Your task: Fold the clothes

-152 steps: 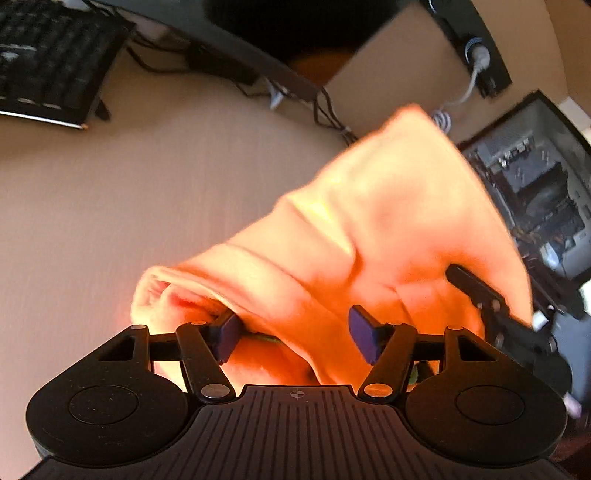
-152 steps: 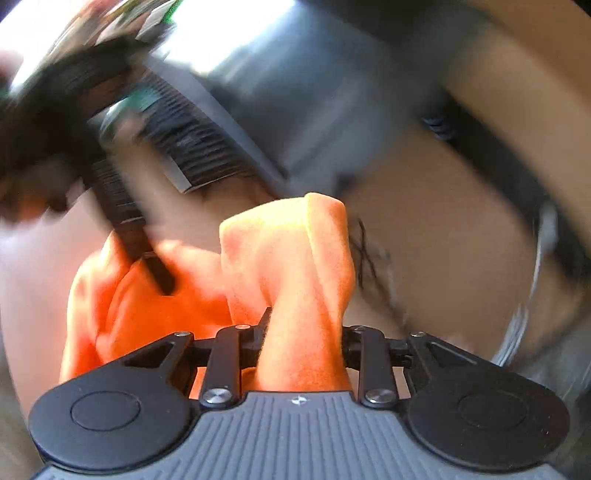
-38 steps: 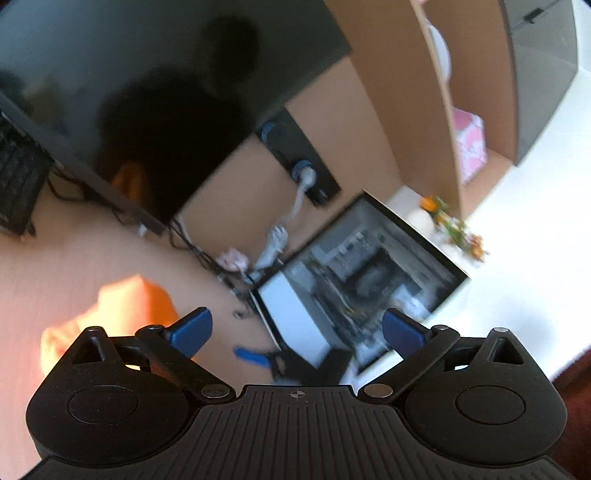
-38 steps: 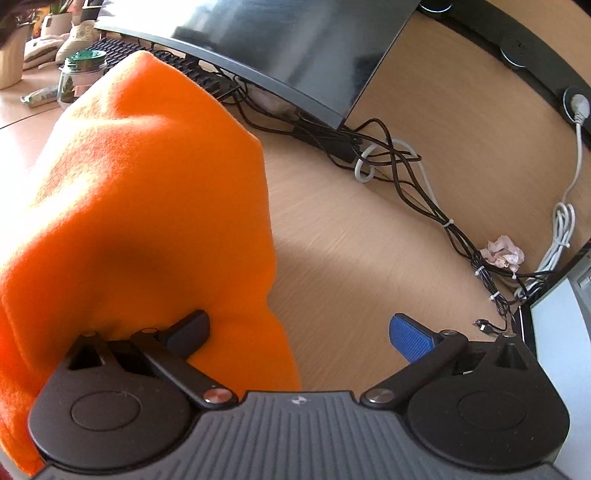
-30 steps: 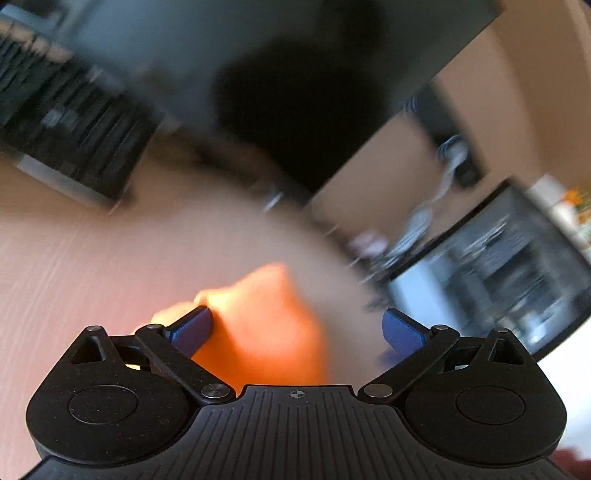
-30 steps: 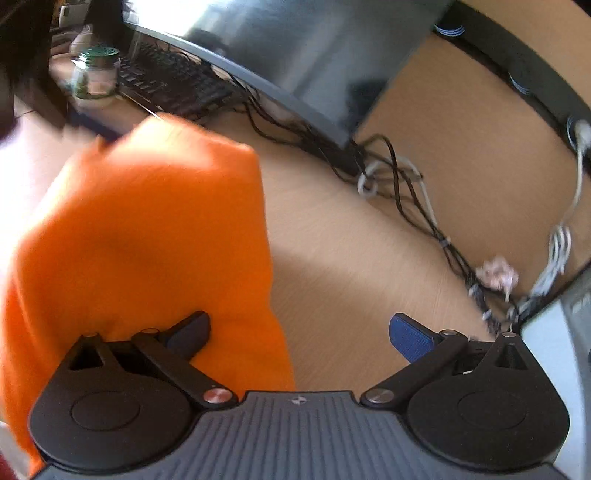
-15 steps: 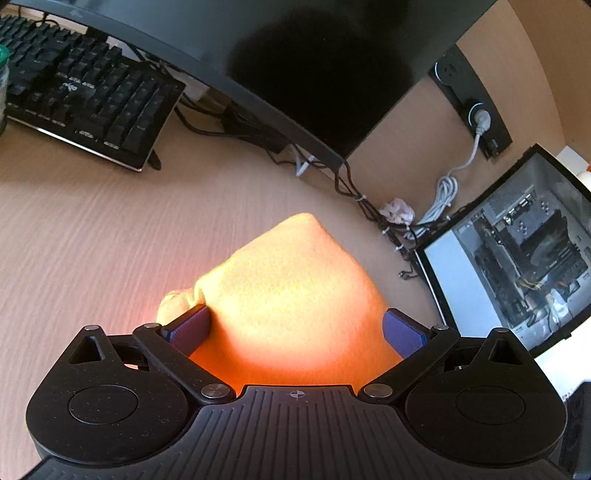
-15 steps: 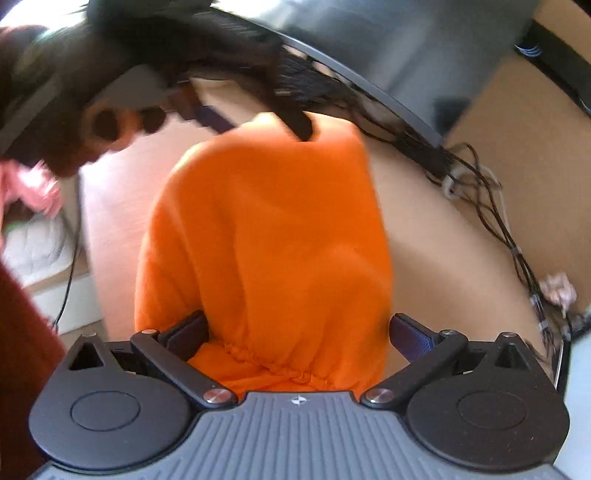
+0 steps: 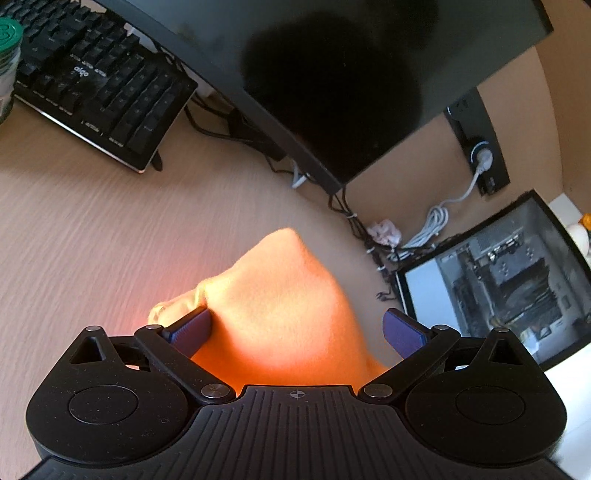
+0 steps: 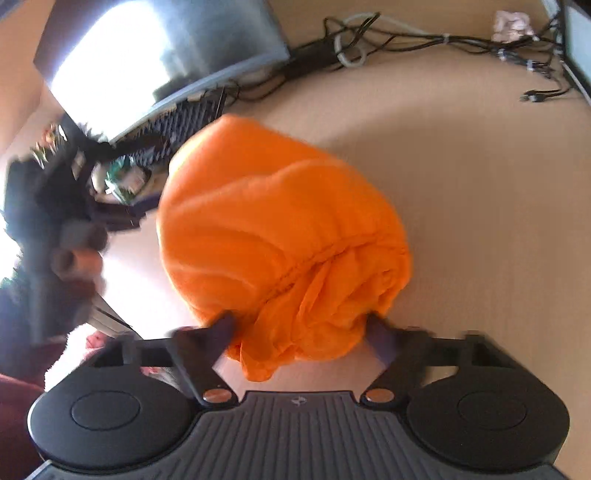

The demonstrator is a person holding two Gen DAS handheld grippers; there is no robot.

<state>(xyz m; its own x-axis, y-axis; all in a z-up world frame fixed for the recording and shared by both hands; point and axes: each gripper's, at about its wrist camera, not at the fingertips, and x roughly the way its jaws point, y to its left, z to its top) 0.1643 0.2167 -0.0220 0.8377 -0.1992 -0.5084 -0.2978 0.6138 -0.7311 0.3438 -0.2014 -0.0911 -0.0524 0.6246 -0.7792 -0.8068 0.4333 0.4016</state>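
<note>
I see the orange garment (image 10: pixel 280 236) bunched in a rounded heap on the desk (image 10: pixel 480 221), not yet neatly flat. My left gripper (image 9: pixel 295 326) and right gripper (image 10: pixel 301 334) both straddle it, jaws spread, gripping nothing.

A black keyboard (image 9: pixel 99 99), dark monitor (image 9: pixel 332 74), tangled cables (image 10: pixel 424 33) and what looks like an open computer case (image 9: pixel 509 280) share the wooden desk (image 9: pixel 74 240).

I count one orange garment (image 9: pixel 280 302) on the desk (image 9: pixel 92 229). One keyboard (image 9: pixel 96 81) sits toward the desk's far left corner, one monitor (image 9: pixel 332 74) along the far edge, one open computer case (image 9: pixel 495 280) at the right edge. Two grippers: left (image 9: pixel 295 328), right (image 10: pixel 299 332). One green-lidded jar (image 9: pixel 8 55).
</note>
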